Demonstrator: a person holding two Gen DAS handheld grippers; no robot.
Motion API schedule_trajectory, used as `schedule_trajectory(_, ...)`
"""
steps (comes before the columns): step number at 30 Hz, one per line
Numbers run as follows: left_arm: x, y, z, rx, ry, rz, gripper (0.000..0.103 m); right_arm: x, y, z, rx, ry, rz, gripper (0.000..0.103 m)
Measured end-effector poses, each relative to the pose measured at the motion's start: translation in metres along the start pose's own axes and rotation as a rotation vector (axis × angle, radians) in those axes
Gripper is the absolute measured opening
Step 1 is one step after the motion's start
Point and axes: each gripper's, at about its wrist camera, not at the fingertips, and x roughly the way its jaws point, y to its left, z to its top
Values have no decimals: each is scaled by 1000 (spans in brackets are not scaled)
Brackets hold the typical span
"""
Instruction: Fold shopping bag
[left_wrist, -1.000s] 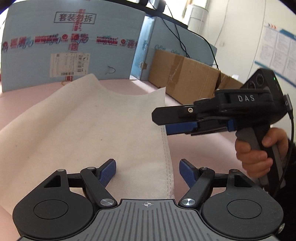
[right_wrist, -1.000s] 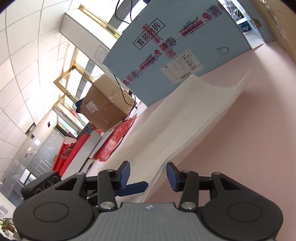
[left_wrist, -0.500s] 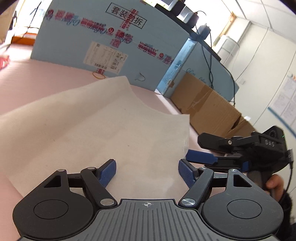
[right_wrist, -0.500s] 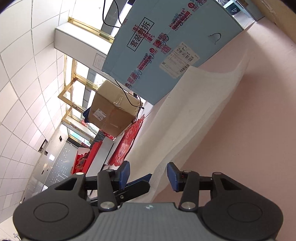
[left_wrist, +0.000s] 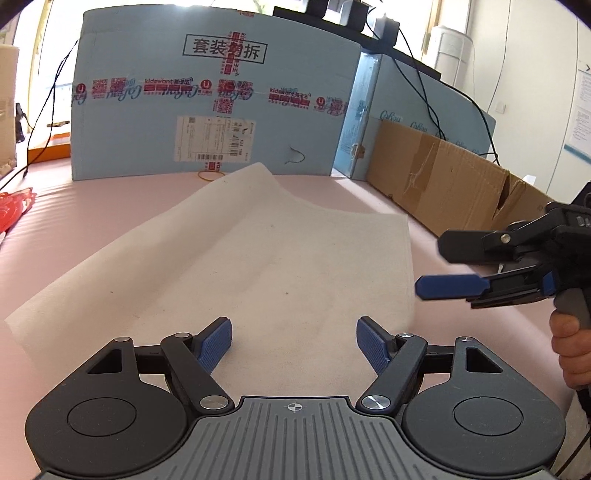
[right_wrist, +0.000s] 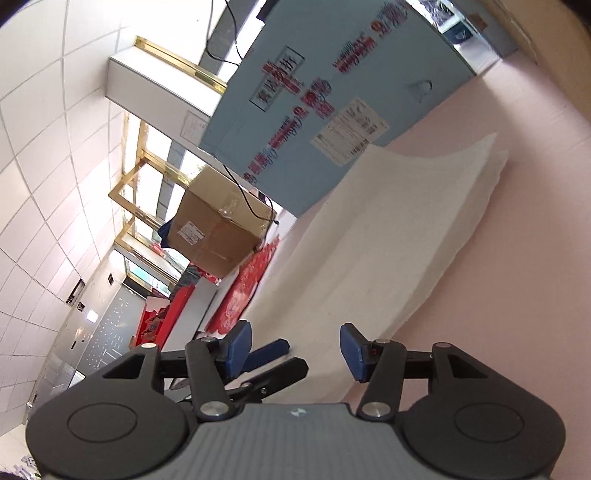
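Now the white shopping bag (left_wrist: 236, 258) is lying flat on the pink tabletop (left_wrist: 92, 214), with its far end reaching toward the back edge, where a big blue carton (left_wrist: 214, 92) is standing upright. The bag's far edge is curving up a little from the surface, and its right side edge is running close to the right edge of the tabletop, where a brown cardboard box (left_wrist: 443, 184) is standing. The left gripper (left_wrist: 294, 341) is hanging over the near part of the bag with its jaws spread wide; the blue pads (left_wrist: 216, 343) are not pressing any fabric, so it is released and is holding nothing. The right gripper (left_wrist: 448, 267) is coming in from the right side, just beside the bag's right edge, and a hand (left_wrist: 570, 350) is gripping its grey handle. In the right wrist view the right gripper (right_wrist: 295, 349) is also standing with jaws apart, released, with the near right edge of the shopping bag (right_wrist: 388, 229) lying in front of the gap between them; I cannot tell if a pad is touching the fabric. In this same view, the layered side of the bag is showing as several thin white edges one upon another. A thin yellow rubber band (left_wrist: 209, 173) is lying on the tabletop at the foot of the blue carton, just behind the bag's far corner. Some red printed material (left_wrist: 14, 206) is lying at the left edge of the tabletop, well apart from the bag.
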Motion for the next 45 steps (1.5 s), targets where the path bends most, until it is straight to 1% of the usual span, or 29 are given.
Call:
schedule_trajectory(2,-6,-6,-1,25,-19,-25,76,11,-3,-2,32,21,32,56)
schedule_trajectory(4,-10,-14,-2,67,-21,-54,76,16,0,-2,27,27,53,56)
schedule_trajectory(7,-12,-27,-4,127,4,-89,76,18,4,-3,8,29,56,56)
schedule_trajectory(10,-11,-35,-7,153,27,-139,77,8,6,-5,3,9,49,56)
schedule_trajectory(13,0,-48,-10,208,60,-141,77,-3,7,-7,0,-18,33,58)
schedule_trajectory(17,13,-50,-10,213,88,-124,77,-13,9,-9,-7,-46,27,58)
schedule_trajectory(21,14,-45,-10,187,85,-121,77,-25,10,-10,-18,-78,1,59)
schedule_trajectory(27,16,-36,-9,148,80,-116,76,-43,7,-9,-14,-123,-7,59)
schedule_trajectory(30,15,-29,-9,105,69,-106,76,-48,4,-9,-5,-133,-10,61)
schedule_trajectory(31,14,-27,-8,100,67,-99,72,-50,3,-9,-4,-134,-12,61)
schedule_trajectory(33,13,-26,-8,101,61,-77,70,-51,1,-10,-2,-128,-14,62)
schedule_trajectory(35,12,-26,-8,111,57,-60,70,-50,-1,-11,4,-113,-12,62)
schedule_trajectory(38,8,-34,-7,152,44,-84,70,-47,-3,-14,13,-97,-18,62)
schedule_trajectory(40,9,-42,-7,204,41,-72,70,-45,-4,-15,19,-90,-15,62)
schedule_trajectory(43,11,-47,-7,232,49,-87,70,-43,-5,-15,24,-82,-15,62)
schedule_trajectory(45,15,-49,-7,247,58,-82,70,-42,-5,-15,27,-79,-17,62)
